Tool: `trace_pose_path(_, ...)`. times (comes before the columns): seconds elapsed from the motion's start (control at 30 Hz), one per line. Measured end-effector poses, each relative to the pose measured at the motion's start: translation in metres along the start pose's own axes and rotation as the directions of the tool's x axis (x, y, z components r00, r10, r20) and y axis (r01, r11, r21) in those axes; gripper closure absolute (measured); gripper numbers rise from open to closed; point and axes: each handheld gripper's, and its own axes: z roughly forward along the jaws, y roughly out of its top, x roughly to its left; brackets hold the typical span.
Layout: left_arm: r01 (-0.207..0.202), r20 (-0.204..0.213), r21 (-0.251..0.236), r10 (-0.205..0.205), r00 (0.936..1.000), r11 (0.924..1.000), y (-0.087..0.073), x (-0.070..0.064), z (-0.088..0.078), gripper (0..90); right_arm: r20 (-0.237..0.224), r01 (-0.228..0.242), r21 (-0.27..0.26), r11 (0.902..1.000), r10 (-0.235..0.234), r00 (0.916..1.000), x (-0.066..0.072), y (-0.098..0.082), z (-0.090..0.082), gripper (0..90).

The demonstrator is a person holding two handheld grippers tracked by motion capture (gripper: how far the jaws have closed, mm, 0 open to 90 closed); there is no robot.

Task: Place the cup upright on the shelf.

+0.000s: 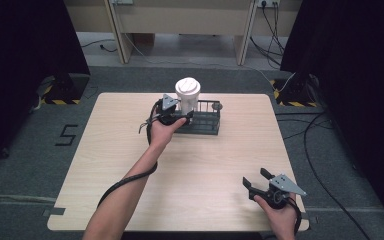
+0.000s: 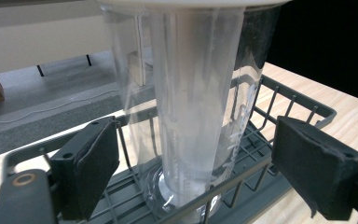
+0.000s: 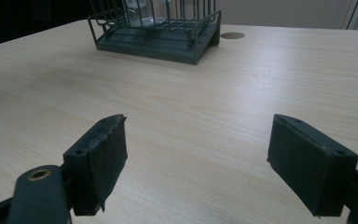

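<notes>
Left gripper view, clear tumbler (image 2: pixel 191 107) between spread jaws, in rack (image 2: pixel 279 100)

This looks like a lab or recording room. A bare wooden table (image 1: pixel 130 165) stands on grey carpet (image 1: pixel 25 165), with black curtains (image 1: pixel 345 45) at left and right. Yellow-black hazard tape (image 1: pixel 60 101) marks stand bases near the far corners, loose cables (image 1: pixel 325 145) trail on the right, and a tape mark (image 1: pixel 66 135) lies on the left.
</notes>
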Motion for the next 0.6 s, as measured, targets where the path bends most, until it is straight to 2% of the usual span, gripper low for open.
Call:
trace_pose_path(0.17, 0.002, -0.007, 0.004, -0.002, 1.0, 1.0, -0.005, 0.004, -0.009, 14.5, 0.0, 0.001, 0.0, 1.0, -0.001, 1.0, 0.0, 0.0, 0.0, 20.2)
trace_pose_path(0.27, -0.008, -0.009, -0.015, 0.008, 0.9999, 0.9999, -0.005, 0.007, -0.016, 14.7, 0.001, 0.001, 0.002, 1.0, -0.001, 1.0, 0.0, 0.0, 0.0, 20.1)
trace_pose_path(0.43, -0.01, -0.017, -0.019, 0.009, 0.9998, 0.9998, -0.006, 0.01, -0.022, 14.6, 0.003, 0.001, 0.003, 1.0, -0.001, 1.0, 0.0, 0.0, 0.0, 20.1)
trace_pose_path(0.6, -0.005, -0.007, -0.025, 0.005, 1.0, 0.9997, -0.008, 0.009, -0.028, 14.6, 0.003, 0.0, 0.005, 1.0, 0.0, 1.0, 0.0, 0.0, 0.0, 20.0)
